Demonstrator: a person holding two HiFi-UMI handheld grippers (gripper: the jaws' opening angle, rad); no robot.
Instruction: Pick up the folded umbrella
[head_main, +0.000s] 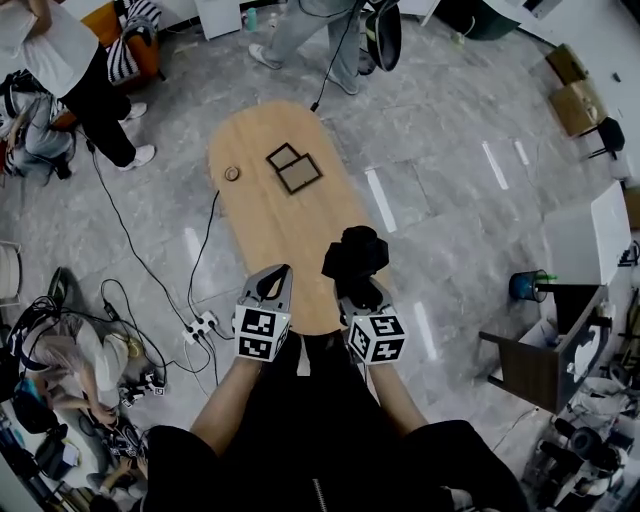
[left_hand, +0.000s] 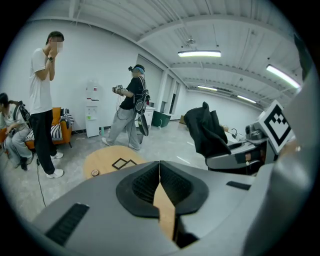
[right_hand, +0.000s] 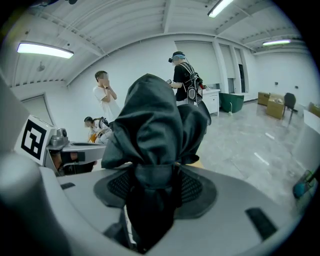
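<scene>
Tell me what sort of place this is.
Probably a lab or workshop used for recording: a power strip lies on the tiled floor, cardboard boxes stand by the wall, and another person wears a head-mounted rig.

Grey marble floor (head_main: 450, 210), oval wooden table (head_main: 270, 215), white walls (left_hand: 95, 65), ceiling strip lights (left_hand: 199, 53).
</scene>
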